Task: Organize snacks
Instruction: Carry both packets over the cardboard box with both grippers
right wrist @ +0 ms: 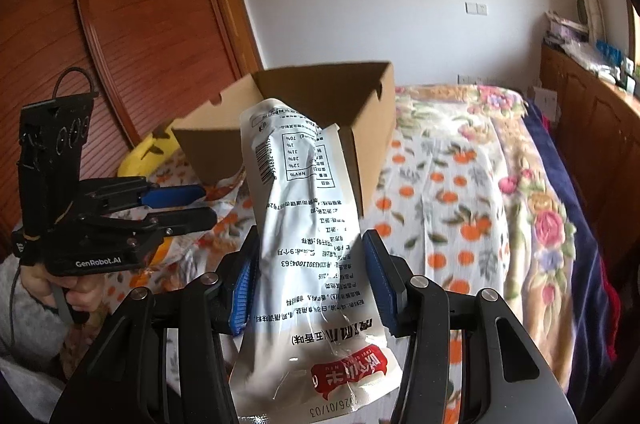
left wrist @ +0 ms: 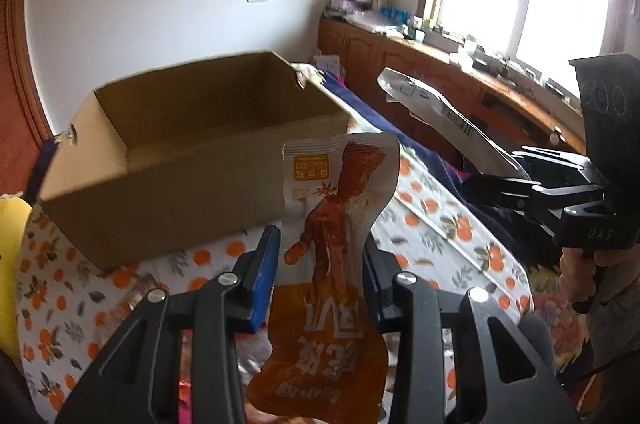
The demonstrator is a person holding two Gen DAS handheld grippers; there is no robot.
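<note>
My left gripper (left wrist: 320, 276) is shut on an orange and white snack packet (left wrist: 332, 224) that stands up between its blue pads (left wrist: 264, 272). Behind it sits an open, empty-looking cardboard box (left wrist: 160, 191) on the bed. My right gripper (right wrist: 312, 284) is shut on a long white snack packet (right wrist: 304, 224) with a barcode and a red label. The same box (right wrist: 376, 127) lies just past that packet. Each view shows the other hand: the right gripper (left wrist: 492, 183) with its white packet (left wrist: 440, 111), and the left gripper (right wrist: 180, 203) at the left.
The bed is covered by an orange-fruit printed cloth (right wrist: 440, 183), with a floral blanket (right wrist: 548, 216) and a dark blue one beside it. A yellow object (right wrist: 148, 151) lies left of the box. A cluttered wooden cabinet (left wrist: 400, 59) runs under the window. A wooden wardrobe (right wrist: 120, 43) stands at the left.
</note>
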